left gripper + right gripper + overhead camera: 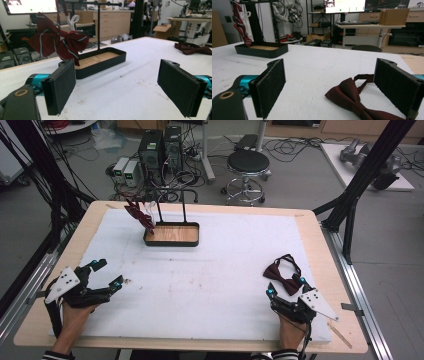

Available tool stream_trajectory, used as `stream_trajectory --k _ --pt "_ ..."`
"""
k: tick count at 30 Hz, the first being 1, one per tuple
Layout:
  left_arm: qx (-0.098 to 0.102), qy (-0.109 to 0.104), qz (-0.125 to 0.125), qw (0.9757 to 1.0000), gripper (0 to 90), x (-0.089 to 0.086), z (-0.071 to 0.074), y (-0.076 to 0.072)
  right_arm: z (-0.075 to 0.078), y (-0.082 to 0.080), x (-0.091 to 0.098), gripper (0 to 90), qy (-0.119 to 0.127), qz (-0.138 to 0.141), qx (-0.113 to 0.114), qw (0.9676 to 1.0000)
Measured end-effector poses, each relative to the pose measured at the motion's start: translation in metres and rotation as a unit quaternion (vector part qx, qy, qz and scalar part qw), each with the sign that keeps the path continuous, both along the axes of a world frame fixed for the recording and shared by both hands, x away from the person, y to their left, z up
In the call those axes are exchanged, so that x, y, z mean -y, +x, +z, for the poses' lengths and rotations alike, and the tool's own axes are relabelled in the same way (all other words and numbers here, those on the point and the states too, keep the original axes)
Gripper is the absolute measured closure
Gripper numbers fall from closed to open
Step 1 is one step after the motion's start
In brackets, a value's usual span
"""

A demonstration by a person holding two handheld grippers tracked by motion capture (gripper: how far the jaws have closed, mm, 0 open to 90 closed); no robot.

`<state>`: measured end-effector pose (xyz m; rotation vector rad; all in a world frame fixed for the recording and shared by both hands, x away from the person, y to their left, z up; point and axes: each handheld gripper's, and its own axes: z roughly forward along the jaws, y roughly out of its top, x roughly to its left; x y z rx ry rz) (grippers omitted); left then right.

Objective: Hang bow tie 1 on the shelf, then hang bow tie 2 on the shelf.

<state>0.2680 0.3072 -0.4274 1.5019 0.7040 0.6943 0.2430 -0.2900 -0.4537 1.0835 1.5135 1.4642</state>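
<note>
Jaws of both grippers stand spread, holding nothing; the right gripper (285,286) sits just near of the dark red fabric bow tie (281,275), far nearer than the left gripper (106,273).

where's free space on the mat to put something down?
Biggest bare patch: mid-mat, between the left claw and right claw, in front of the black tray stand. Also free to the right of the stand, toward the far right corner. Crowded: the striped bow tie at the stand, and the maroon bow tie by the right claw.
</note>
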Motion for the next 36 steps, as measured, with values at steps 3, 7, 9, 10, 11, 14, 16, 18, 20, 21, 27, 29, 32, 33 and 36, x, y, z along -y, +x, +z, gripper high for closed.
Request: stream_trajectory --k 3,7,9,10,11,14,16,18,20,21,27,29,32,33,36 --pt "-0.003 0.000 0.000 1.0000 15.8 -0.001 -0.004 0.001 0.000 0.000 0.000 9.9 0.000 0.000 0.000 1.0000" --pt "-0.009 -0.004 0.004 0.9999 15.8 0.000 -0.006 0.003 0.000 -0.001 0.000 10.0 0.001 0.000 0.002 1.0000" --pt "-0.008 0.001 0.002 1.0000 15.8 0.001 -0.007 0.002 0.000 0.000 0.000 9.9 0.001 0.001 0.002 1.0000" --pt "-0.007 0.000 0.001 1.0000 15.8 0.001 -0.007 0.002 0.000 0.000 0.000 9.9 0.001 0.001 0.002 1.0000" --pt "-0.008 -0.001 0.001 1.0000 15.8 0.002 -0.008 0.002 0.000 0.000 0.000 9.9 -0.002 0.001 0.004 1.0000" --pt "-0.010 0.000 -0.001 1.0000 15.8 0.002 -0.009 0.003 0.000 0.000 0.000 9.9 -0.002 0.001 0.004 1.0000" --pt "-0.010 -0.001 0.000 0.9999 15.8 0.003 -0.011 0.003 0.000 0.000 0.000 9.9 0.001 0.001 0.000 1.0000" --pt "-0.010 0.001 -0.001 1.0000 15.8 0.003 -0.012 0.004 0.000 -0.001 -0.001 9.9 -0.001 0.001 0.001 1.0000" --pt "-0.011 -0.001 0.000 0.9999 15.8 0.003 -0.012 0.004 0.000 0.000 -0.001 9.9 -0.002 0.002 0.001 1.0000" --pt "-0.010 -0.001 0.002 1.0000 15.8 0.003 -0.013 0.003 0.000 0.000 -0.001 10.0 -0.002 0.002 0.000 1.0000" --pt "-0.010 -0.006 0.009 0.9999 15.8 0.000 -0.013 0.003 0.001 0.001 -0.001 9.9 -0.008 0.006 -0.005 0.9999" --pt "-0.010 -0.009 0.010 0.9999 15.8 -0.001 -0.014 0.003 0.001 0.001 -0.002 9.9 -0.010 0.006 -0.003 0.9999" --pt "-0.009 -0.009 0.011 0.9999 15.8 0.000 -0.015 0.002 0.001 0.000 -0.002 9.9 -0.007 0.006 -0.004 0.9999" --pt "-0.009 -0.009 0.011 0.9999 15.8 0.000 -0.015 0.002 0.001 0.001 -0.001 9.9 -0.008 0.005 -0.001 0.9999" --pt "-0.008 -0.011 0.014 0.9998 15.8 0.000 -0.016 0.002 0.003 0.000 0.000 9.9 -0.009 0.008 -0.005 0.9999"
